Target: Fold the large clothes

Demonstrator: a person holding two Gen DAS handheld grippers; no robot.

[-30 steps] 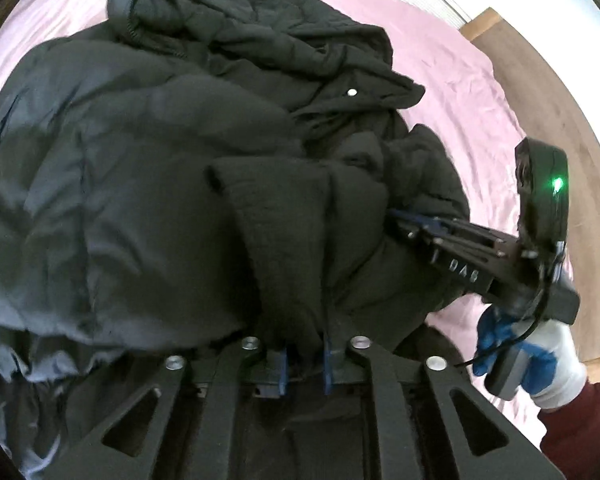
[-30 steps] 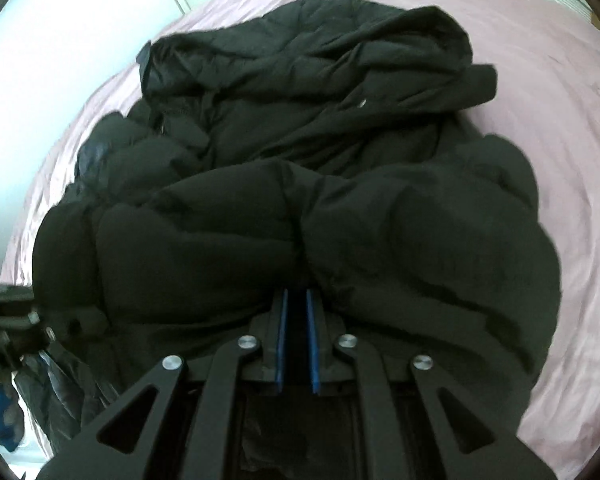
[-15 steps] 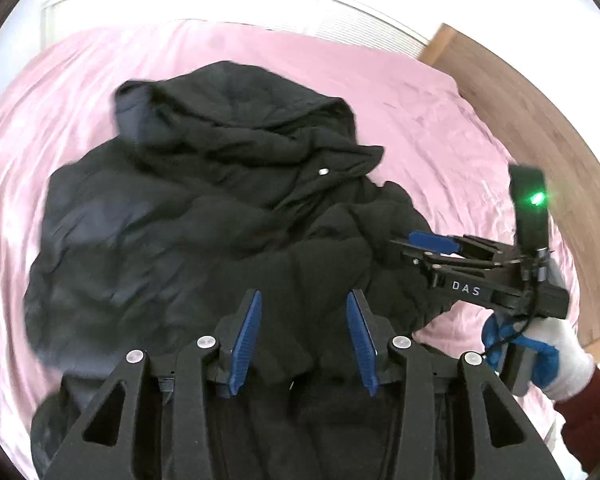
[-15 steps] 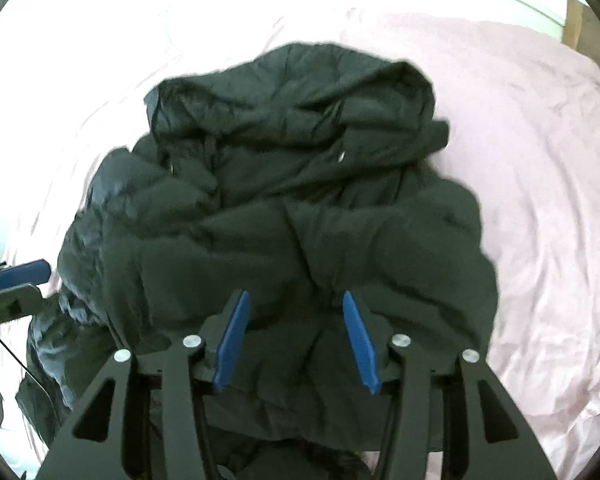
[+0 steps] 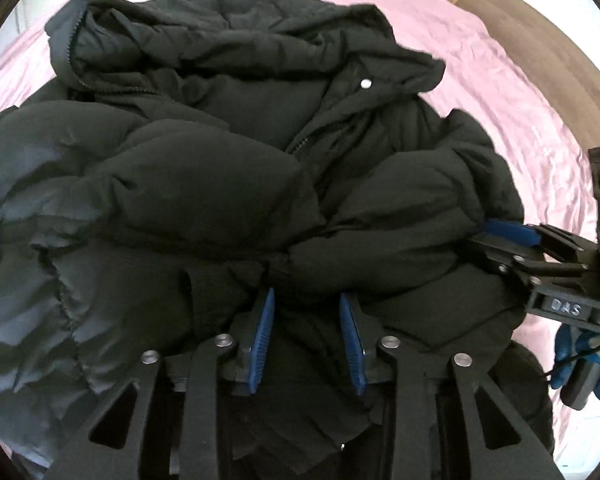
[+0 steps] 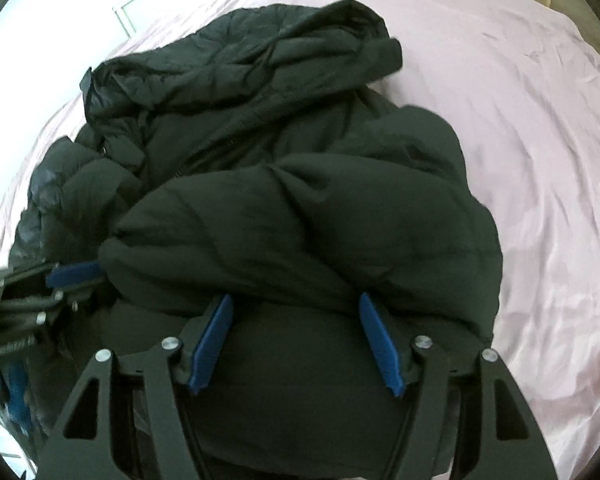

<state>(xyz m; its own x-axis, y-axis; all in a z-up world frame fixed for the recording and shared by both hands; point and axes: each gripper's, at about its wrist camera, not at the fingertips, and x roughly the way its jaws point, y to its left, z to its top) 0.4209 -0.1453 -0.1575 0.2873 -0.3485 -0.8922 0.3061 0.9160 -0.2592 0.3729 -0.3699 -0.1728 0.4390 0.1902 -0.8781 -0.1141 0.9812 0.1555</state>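
Observation:
A black puffer jacket (image 5: 220, 184) with a hood (image 5: 240, 28) lies bunched on the pink bedsheet, its lower part folded up over its body. My left gripper (image 5: 307, 296) sits low at the near fold. Its jaws are closing, with loose jacket fabric between the blue pads and a gap still showing. My right gripper (image 6: 296, 298) hovers at the near edge of the jacket (image 6: 300, 220). Its jaws are opening wide over the puffy fold, pads clear of the cloth. Each gripper shows in the other's view: right gripper (image 5: 508, 232), left gripper (image 6: 76, 272).
The pink bedsheet (image 6: 520, 160) spreads wide to the right of the jacket and beyond the hood (image 6: 300, 40). A wooden floor (image 5: 540, 40) runs along the bed's right side. A gloved hand (image 5: 580, 364) holds the right gripper.
A second ago both grippers were shut on jacket fabric. Both let go and pulled back from the jacket, then dropped close to its near fold again with their jaws apart.

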